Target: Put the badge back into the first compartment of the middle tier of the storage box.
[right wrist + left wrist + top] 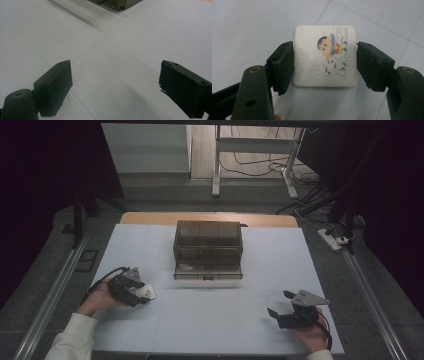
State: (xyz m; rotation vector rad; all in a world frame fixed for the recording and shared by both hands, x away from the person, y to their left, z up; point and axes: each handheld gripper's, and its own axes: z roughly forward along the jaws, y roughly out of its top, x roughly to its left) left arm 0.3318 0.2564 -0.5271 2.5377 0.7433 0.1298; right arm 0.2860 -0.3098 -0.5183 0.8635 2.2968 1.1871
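A white square block with rounded corners and a printed cartoon figure lies flat on the white table. My left gripper is shut on it, its black pads pressing the block's two opposite sides. From the high view the left gripper and the block are at the table's front left. My right gripper is at the front right, open, with bare table between its jaws. A smoky translucent drawer box stands at the table's middle back, its bottom drawer pulled out a little.
The white table has a wooden back edge. Metal rails run along both sides. On the floor beyond are a desk frame, cables and a power strip. A corner of the box lies far ahead of the right gripper.
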